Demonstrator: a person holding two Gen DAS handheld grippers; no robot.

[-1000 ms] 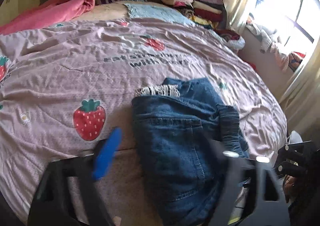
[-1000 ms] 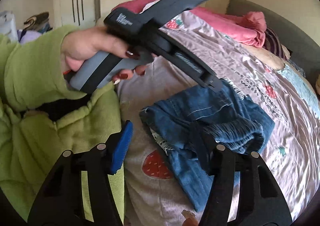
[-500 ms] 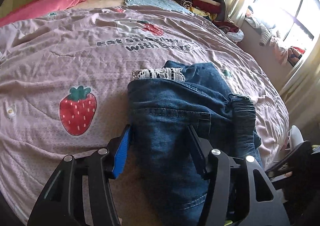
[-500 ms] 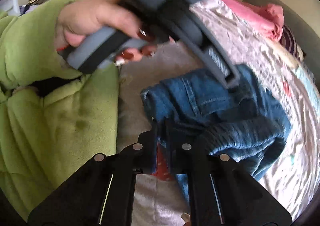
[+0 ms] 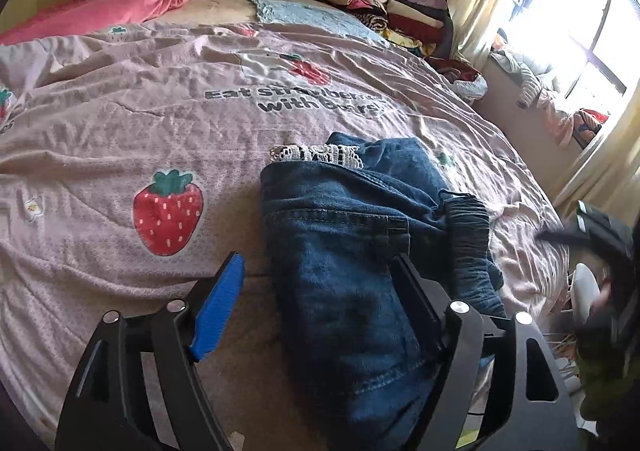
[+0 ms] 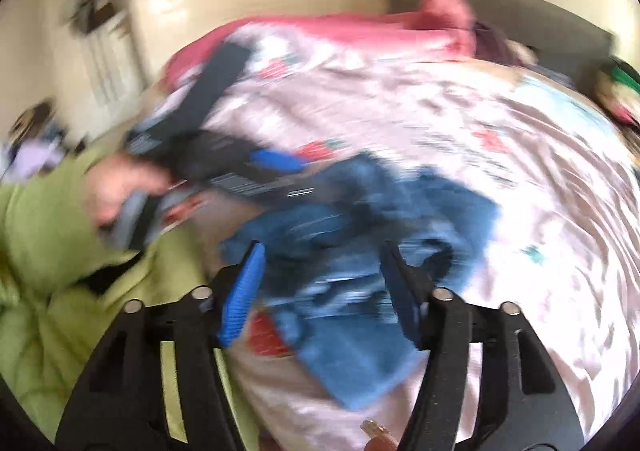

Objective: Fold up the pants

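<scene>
Our right gripper (image 6: 320, 291), pinched shut half a second ago, is opening with nothing between the jaws. Our left gripper (image 5: 316, 299) widens too, free above the jeans (image 5: 360, 243), which lie bundled on the bed's (image 5: 120, 123) near right edge, apparently folded.

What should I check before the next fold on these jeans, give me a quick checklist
1. Jeans lying on the bedspread: ok, bundled near the bed's edge.
2. Jeans flat and smooth: not ok, layers bunched, lace trim sticking out at the far end.
3. Left gripper free: ok, jaws opening, denim below them but not pinched.
4. Right gripper free: ok, jaws opening above the jeans, nothing clamped.
5. Right view sharp enough to aim: not ok, heavily blurred.
6. Room to fold: ok, bare bedspread beside the strawberry print.
</scene>
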